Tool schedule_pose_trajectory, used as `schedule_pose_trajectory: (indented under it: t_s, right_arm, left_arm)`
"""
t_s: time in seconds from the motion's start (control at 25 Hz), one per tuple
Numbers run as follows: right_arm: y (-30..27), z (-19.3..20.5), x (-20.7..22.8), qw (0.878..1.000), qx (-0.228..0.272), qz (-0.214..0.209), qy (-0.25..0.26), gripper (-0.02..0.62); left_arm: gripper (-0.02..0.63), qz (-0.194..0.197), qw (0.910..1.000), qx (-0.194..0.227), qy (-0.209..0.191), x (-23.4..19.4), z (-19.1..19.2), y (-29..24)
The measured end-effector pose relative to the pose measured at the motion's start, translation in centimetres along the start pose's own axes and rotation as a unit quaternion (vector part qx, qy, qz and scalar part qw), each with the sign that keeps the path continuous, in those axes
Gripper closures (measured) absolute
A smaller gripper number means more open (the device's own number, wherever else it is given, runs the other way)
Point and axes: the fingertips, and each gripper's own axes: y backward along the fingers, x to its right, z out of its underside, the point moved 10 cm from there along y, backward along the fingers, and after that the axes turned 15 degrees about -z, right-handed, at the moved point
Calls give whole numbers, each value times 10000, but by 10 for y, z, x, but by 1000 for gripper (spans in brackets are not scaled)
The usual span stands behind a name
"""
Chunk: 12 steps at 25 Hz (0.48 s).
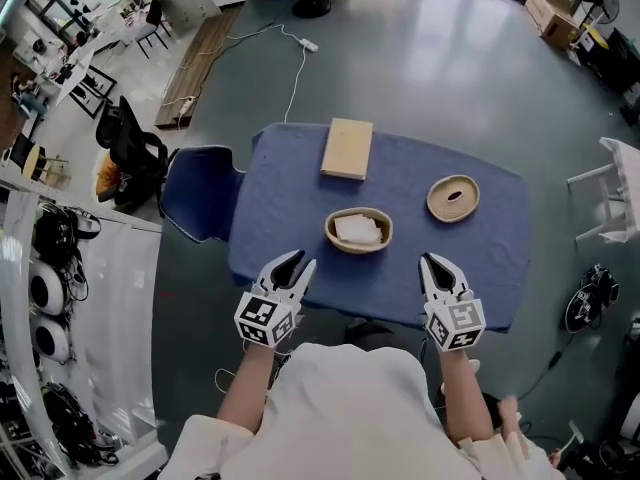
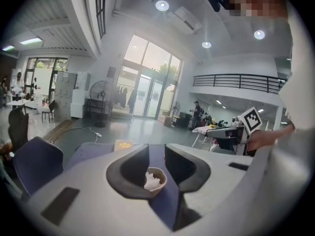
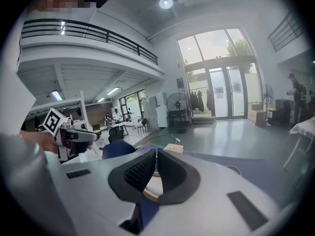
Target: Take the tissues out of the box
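A round wooden tissue box [image 1: 358, 231] with white tissue [image 1: 357, 229] showing in its open top stands mid-table on the blue cloth [image 1: 290, 218]. Its round slotted lid [image 1: 453, 197] lies apart to the right. My left gripper [image 1: 298, 262] hovers at the near edge, left of the box, and its jaws are opening with nothing between them. In the left gripper view [image 2: 156, 149] the box [image 2: 158, 172] and tissue [image 2: 151, 182] show beyond the gap. My right gripper [image 1: 430, 261] hovers at the near right, shut and empty. In the right gripper view [image 3: 155, 154] its tips meet.
A flat wooden block [image 1: 346, 148] lies at the table's far side. A blue chair [image 1: 200, 190] stands against the left edge and a white chair [image 1: 620, 188] off to the right. A power cable [image 1: 296, 68] runs across the floor behind.
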Motion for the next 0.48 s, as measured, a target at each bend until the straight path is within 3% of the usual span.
schedule_pose_trajectory:
  t_s: [0.24, 0.48]
  right_arm:
    - [-13, 7, 35, 9997, -133, -130, -173, 560]
    - [-23, 14, 34, 9991, -198, -156, -349, 560]
  left_arm:
    - [499, -138, 9998, -95, -63, 7, -5, -25]
    - [499, 10, 9993, -335, -164, 7, -1, -42]
